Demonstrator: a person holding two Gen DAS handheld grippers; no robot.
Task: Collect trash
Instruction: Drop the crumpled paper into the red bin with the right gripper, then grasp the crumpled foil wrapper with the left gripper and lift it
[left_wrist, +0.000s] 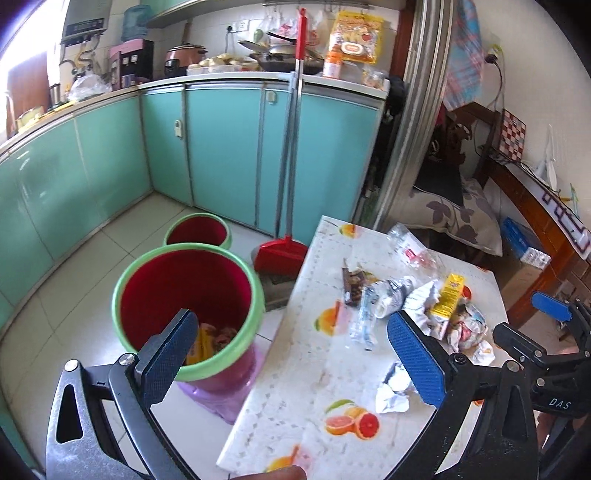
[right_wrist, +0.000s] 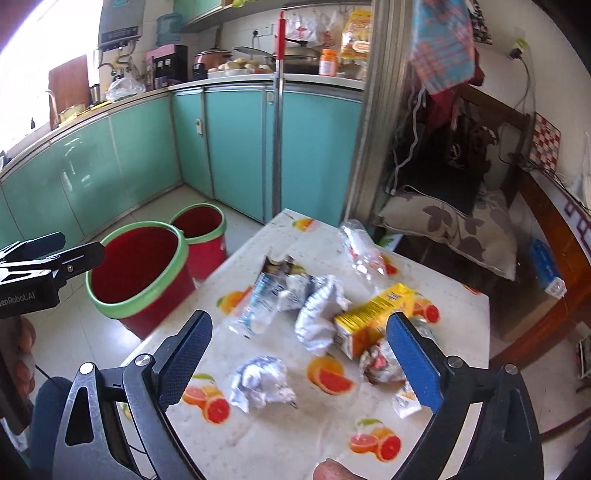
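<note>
A red bin with a green rim (left_wrist: 184, 306) stands on the floor left of the table (left_wrist: 295, 406); it holds some wrappers. It also shows in the right wrist view (right_wrist: 136, 273). Trash lies on the table: a yellow carton (right_wrist: 373, 317), crumpled white papers (right_wrist: 321, 317) (right_wrist: 260, 382), a clear plastic bottle (right_wrist: 362, 247), a flattened bottle (right_wrist: 258, 306) and a brown wrapper (left_wrist: 352, 286). My left gripper (left_wrist: 291, 354) is open and empty between bin and table edge. My right gripper (right_wrist: 299, 365) is open and empty above the trash.
A second red bin (left_wrist: 197, 232) stands behind the first. A red dustpan and broom (left_wrist: 280, 251) lean on the teal cabinets (left_wrist: 221, 147). A cushioned wooden bench (right_wrist: 461, 225) stands beyond the table at right.
</note>
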